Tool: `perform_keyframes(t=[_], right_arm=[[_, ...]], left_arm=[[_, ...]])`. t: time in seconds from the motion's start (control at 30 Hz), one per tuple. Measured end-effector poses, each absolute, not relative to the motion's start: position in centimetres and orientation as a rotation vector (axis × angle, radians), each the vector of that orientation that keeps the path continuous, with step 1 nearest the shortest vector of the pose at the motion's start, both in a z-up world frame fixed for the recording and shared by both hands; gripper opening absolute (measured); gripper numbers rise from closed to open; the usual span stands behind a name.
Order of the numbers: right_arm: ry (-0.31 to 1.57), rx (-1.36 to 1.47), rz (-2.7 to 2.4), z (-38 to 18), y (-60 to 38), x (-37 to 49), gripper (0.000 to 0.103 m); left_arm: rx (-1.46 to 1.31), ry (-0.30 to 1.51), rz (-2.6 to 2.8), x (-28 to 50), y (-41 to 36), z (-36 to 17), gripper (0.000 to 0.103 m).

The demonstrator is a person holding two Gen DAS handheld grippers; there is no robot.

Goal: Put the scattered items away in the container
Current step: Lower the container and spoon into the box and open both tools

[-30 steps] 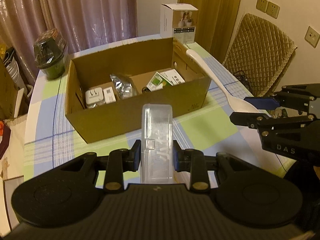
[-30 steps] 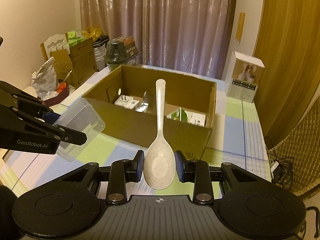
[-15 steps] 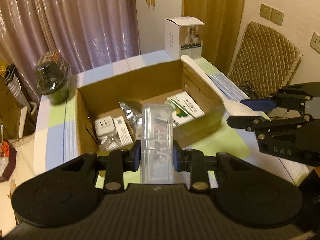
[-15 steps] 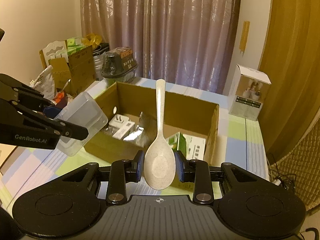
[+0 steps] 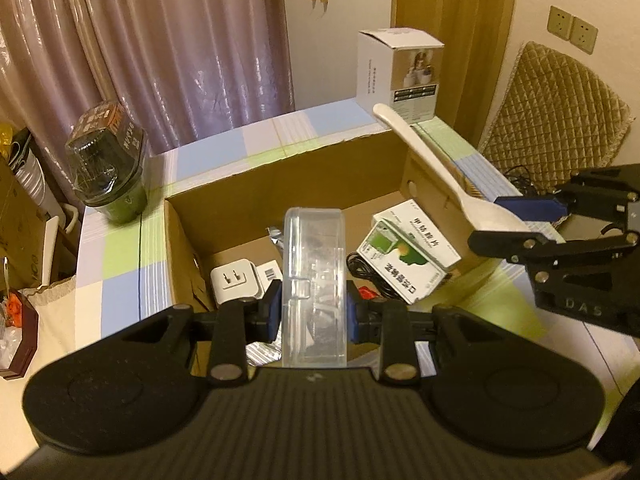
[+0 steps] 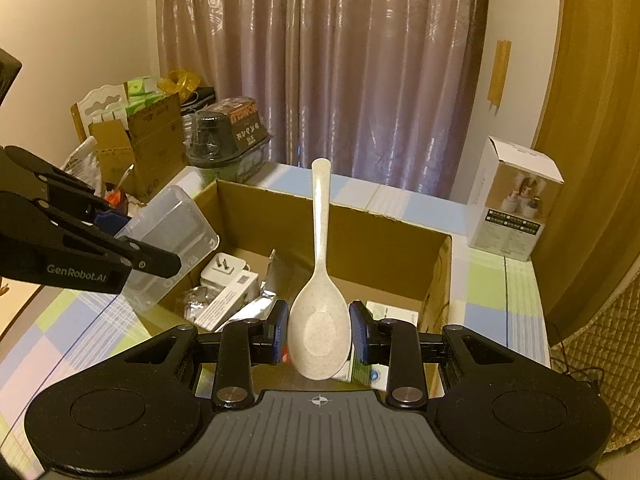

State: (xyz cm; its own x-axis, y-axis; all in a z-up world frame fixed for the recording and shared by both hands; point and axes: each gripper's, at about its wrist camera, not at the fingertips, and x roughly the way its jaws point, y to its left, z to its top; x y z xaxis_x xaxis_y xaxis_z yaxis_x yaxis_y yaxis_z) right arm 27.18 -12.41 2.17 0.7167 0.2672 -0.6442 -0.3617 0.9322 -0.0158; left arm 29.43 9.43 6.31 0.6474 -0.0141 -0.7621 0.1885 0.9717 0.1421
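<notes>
A checked tabletop [image 5: 120, 280] in blue, green and white fills the room's middle, with mauve curtains [image 6: 340, 72] hanging behind it at twelve o'clock. On the cloth sits an open cardboard box [image 5: 288, 184], the biggest thing on it, its far wall standing up and its floor already littered. At about two o'clock beyond the box stands a white product carton [image 5: 400, 72], upright near the tabletop's far corner, and at ten o'clock a dark lidded bowl [image 5: 108, 168] sits well apart from the box. The left tongs [image 5: 314, 312] are clamped tight on a clear plastic case [image 5: 314, 272], which stands on edge between the blue pads and hangs over the box's near side. The right tongs [image 6: 318, 332] are closed onto the bowl of a pale speckled rice spoon [image 6: 320, 304], its handle pointing straight away toward twelve o'clock above the box interior; from the left camera that spoon slants in from three o'clock across the box's right wall. Down inside the box lie a green-and-white medicine packet [image 5: 408, 256] at the right, a crinkled silver foil pouch [image 6: 264, 296] near the middle, and a white plug adapter [image 5: 236, 280] at the left, with a black cable [image 5: 368, 276] coiled just beside the packet.
</notes>
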Motion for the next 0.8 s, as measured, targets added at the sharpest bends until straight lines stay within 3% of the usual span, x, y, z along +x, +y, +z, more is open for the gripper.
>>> perform_keyframes(t=[0.8], right_arm=[[0.719, -0.135, 0.36, -0.4, -10.8, 32.6, 0.035]], left_arm=[[0.198, 0.903, -0.094, 34.7, 12.5, 2.4, 0.026]])
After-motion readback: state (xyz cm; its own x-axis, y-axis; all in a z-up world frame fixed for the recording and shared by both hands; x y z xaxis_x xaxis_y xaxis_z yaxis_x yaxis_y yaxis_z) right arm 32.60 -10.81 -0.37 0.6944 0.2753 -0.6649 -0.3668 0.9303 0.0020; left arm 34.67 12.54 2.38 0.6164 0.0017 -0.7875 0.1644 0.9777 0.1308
